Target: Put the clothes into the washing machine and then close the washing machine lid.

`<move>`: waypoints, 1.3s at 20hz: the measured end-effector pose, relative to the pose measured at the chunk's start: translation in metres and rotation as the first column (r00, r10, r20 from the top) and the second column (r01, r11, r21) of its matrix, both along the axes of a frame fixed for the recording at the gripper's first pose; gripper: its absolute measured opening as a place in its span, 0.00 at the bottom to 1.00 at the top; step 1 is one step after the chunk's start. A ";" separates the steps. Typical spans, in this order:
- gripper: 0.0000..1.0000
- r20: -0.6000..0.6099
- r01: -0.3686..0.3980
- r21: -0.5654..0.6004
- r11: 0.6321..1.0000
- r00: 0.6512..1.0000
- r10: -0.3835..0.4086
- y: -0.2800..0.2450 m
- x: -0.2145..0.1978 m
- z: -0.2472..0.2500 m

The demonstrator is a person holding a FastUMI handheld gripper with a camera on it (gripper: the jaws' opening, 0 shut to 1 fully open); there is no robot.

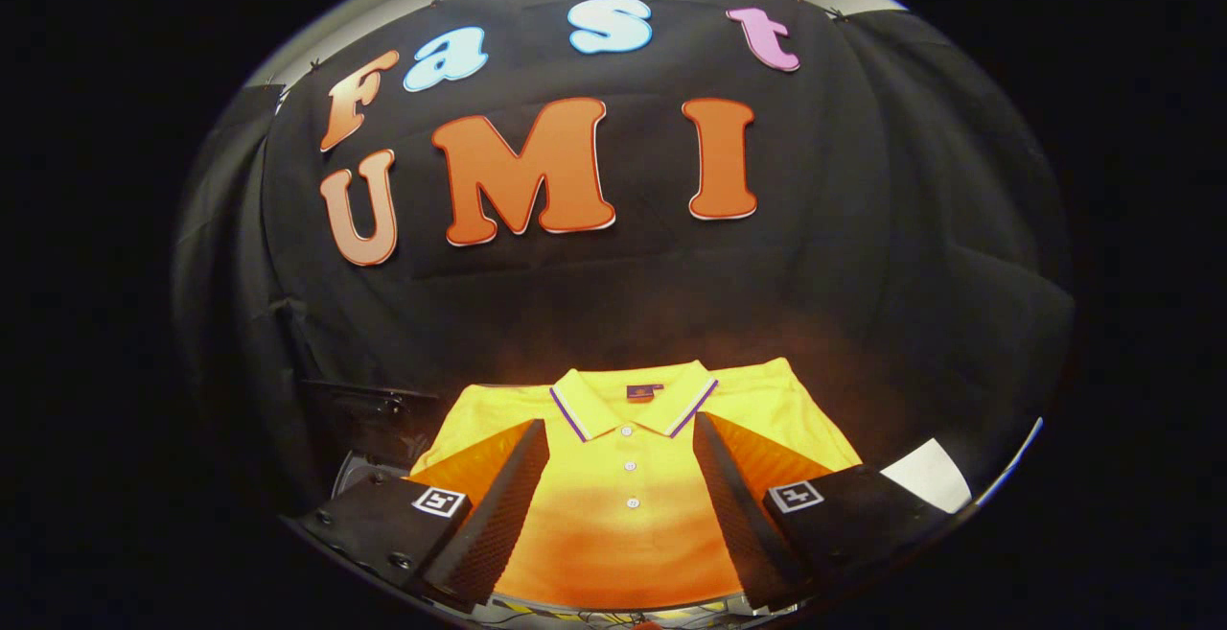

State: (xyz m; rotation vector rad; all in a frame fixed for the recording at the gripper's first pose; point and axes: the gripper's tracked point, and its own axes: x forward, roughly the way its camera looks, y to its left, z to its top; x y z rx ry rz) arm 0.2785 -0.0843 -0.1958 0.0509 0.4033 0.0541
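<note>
Hovering spread and empty, the gripper [623,515] frames a yellow polo shirt [628,486] lying flat between its fingers, collar toward twelve o'clock. Beyond, at ten o'clock, a dark machine part [369,409] shows. Nothing seems loaded yet; grasping, loading and lid-closing all remain.

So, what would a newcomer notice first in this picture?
First, the bright yellow polo shirt, lying flat with its collar and buttons up, between and beyond the open jaws of the gripper. Behind the shirt hangs the black cloth wall. A dark machine part sits beside the shirt's sleeve.
</note>
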 end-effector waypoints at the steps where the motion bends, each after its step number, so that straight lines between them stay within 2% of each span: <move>1: 0.99 -0.032 -0.004 0.001 1.000 0.999 0.004 -0.002 0.007 -0.013; 6: 0.98 -0.148 0.011 -0.021 1.000 0.989 -0.014 -0.012 0.042 -0.061; 9: 0.97 -0.199 0.008 -0.021 1.000 0.980 -0.012 -0.001 0.048 -0.078; 15: 0.98 -0.296 0.080 -0.058 0.995 0.951 -0.093 -0.005 0.046 -0.107; 22: 0.95 -0.356 0.054 -0.082 0.995 0.931 -0.080 -0.003 0.048 -0.107; 26: 0.94 -0.402 0.065 -0.078 0.995 0.911 -0.091 -0.002 0.050 -0.107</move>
